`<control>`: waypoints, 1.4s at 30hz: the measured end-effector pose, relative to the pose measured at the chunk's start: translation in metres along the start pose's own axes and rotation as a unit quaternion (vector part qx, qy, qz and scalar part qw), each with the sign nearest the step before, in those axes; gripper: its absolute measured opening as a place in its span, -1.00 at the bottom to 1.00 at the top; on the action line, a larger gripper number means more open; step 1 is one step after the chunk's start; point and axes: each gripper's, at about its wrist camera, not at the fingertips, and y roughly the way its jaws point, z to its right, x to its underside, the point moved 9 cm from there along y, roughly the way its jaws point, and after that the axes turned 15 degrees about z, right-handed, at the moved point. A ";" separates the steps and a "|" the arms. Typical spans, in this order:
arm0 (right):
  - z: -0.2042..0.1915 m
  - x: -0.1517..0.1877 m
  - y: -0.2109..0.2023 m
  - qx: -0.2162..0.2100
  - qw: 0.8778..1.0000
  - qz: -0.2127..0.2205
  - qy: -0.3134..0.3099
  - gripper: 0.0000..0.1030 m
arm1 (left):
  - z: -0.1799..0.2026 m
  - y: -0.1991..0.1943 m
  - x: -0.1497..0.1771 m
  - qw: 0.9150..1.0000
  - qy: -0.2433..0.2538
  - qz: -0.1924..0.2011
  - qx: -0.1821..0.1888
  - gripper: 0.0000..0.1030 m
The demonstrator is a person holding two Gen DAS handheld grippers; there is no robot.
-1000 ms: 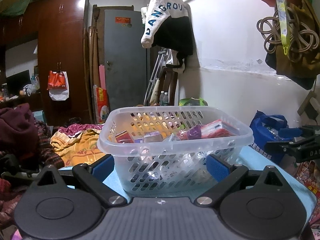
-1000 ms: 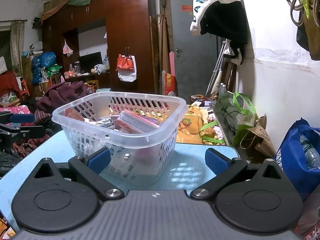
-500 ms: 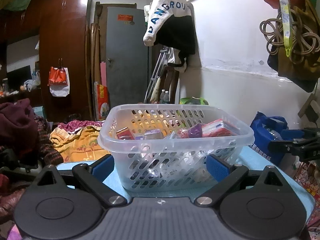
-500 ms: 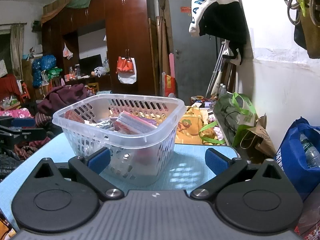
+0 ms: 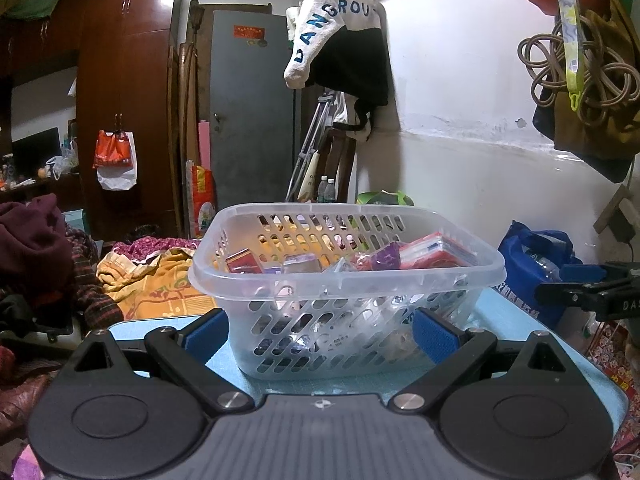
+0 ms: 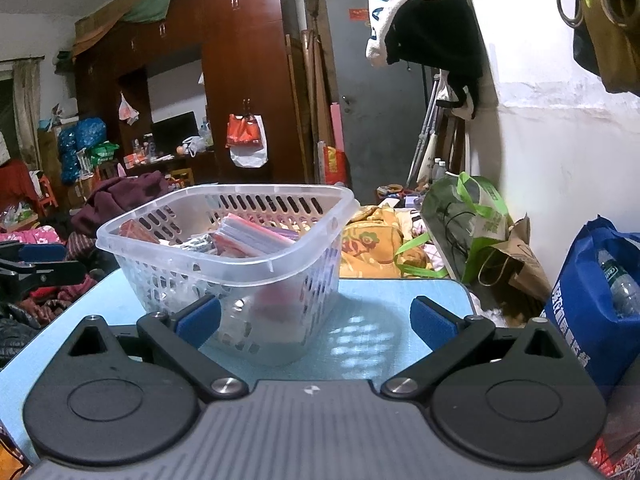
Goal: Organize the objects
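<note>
A clear plastic basket (image 5: 344, 276) (image 6: 240, 264) with slotted walls stands on the light blue table (image 5: 500, 320) (image 6: 384, 300). It holds several small packets, among them a red-and-white pack (image 5: 436, 249) (image 6: 256, 236) and a purple wrapper (image 5: 386, 255). My left gripper (image 5: 322, 338) is open, low over the table, its blue pads flanking the basket's near wall without touching it. My right gripper (image 6: 316, 326) is open too, with the basket's corner just beyond its left pad. Each gripper shows at the edge of the other's view, right gripper (image 5: 592, 288) and left gripper (image 6: 36, 268).
A blue shopping bag (image 6: 596, 304) with a bottle stands right of the table. A green bag (image 6: 468, 220) and paper bag sit on the floor beyond. Clothes and a yellow blanket (image 5: 148, 280) pile up to the left. A wardrobe (image 5: 124, 100) and grey door (image 5: 252, 120) stand behind.
Both grippers have risen slightly and tilted, so the basket sits a little lower in each view. Nothing was grasped or released.
</note>
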 end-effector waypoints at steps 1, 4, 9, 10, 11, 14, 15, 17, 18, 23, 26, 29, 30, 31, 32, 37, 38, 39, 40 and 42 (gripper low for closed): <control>0.001 0.000 -0.001 0.000 1.000 0.001 0.001 1.00 | 0.000 0.000 0.000 1.000 -0.001 0.000 0.000 0.94; 0.003 -0.001 -0.002 -0.001 1.000 0.003 0.003 1.00 | 0.002 -0.001 0.000 1.000 0.001 0.001 0.000 0.94; 0.005 0.002 -0.002 0.001 1.000 -0.002 0.004 1.00 | 0.002 -0.002 -0.001 1.000 0.002 0.003 0.001 0.94; 0.004 0.002 -0.002 0.001 1.000 -0.002 0.005 1.00 | 0.003 -0.002 -0.001 1.000 0.003 0.002 0.001 0.94; 0.004 0.002 -0.003 0.001 1.000 -0.003 0.006 1.00 | 0.003 -0.001 -0.001 1.000 0.004 0.002 0.001 0.94; 0.005 0.003 -0.003 0.000 1.000 -0.004 0.005 1.00 | 0.004 -0.001 -0.001 1.000 0.005 0.001 0.001 0.94; 0.005 0.003 -0.003 0.000 1.000 -0.005 0.005 1.00 | 0.004 -0.001 0.000 1.000 0.006 0.000 0.001 0.94; 0.005 0.003 -0.002 0.000 1.000 -0.006 0.005 1.00 | 0.004 -0.002 0.000 1.000 0.006 -0.001 0.000 0.94; 0.005 0.003 -0.002 0.000 1.000 -0.007 0.005 1.00 | 0.004 -0.003 0.000 1.000 0.006 -0.002 0.000 0.94; 0.006 0.004 -0.002 0.000 1.000 -0.007 0.004 1.00 | 0.004 -0.003 0.000 1.000 0.008 0.000 0.000 0.94; 0.005 0.004 -0.002 -0.001 1.000 -0.008 0.003 1.00 | 0.005 -0.003 0.000 1.000 0.007 -0.001 0.000 0.94; 0.004 0.003 -0.003 -0.002 1.000 -0.008 0.001 1.00 | 0.005 -0.003 0.000 1.000 0.006 0.000 -0.001 0.94; 0.004 0.004 -0.003 -0.003 1.000 -0.008 0.001 1.00 | 0.005 -0.003 0.000 1.000 0.005 0.000 -0.001 0.94; 0.004 0.004 -0.003 -0.003 1.000 -0.008 0.001 1.00 | 0.005 -0.003 0.000 1.000 0.005 0.000 -0.001 0.94; 0.004 0.004 -0.002 -0.003 1.000 -0.008 0.001 1.00 | 0.005 -0.003 0.000 1.000 0.005 0.000 -0.002 0.94; 0.004 0.004 -0.002 -0.003 1.000 -0.009 0.001 1.00 | 0.005 -0.003 0.000 1.000 0.006 -0.001 -0.002 0.94; 0.004 0.004 -0.002 -0.004 1.000 -0.009 0.000 1.00 | 0.005 -0.002 0.001 1.000 0.007 -0.002 -0.001 0.94; 0.004 0.004 -0.002 -0.004 1.000 -0.010 -0.001 1.00 | 0.006 -0.002 0.001 1.000 0.009 -0.002 -0.001 0.94; 0.003 0.004 -0.002 -0.003 1.000 -0.009 -0.002 1.00 | 0.006 -0.002 0.001 1.000 0.009 -0.001 -0.001 0.94; 0.002 0.005 -0.002 -0.004 1.000 -0.009 -0.004 1.00 | 0.007 -0.002 0.001 1.000 0.009 -0.001 0.001 0.94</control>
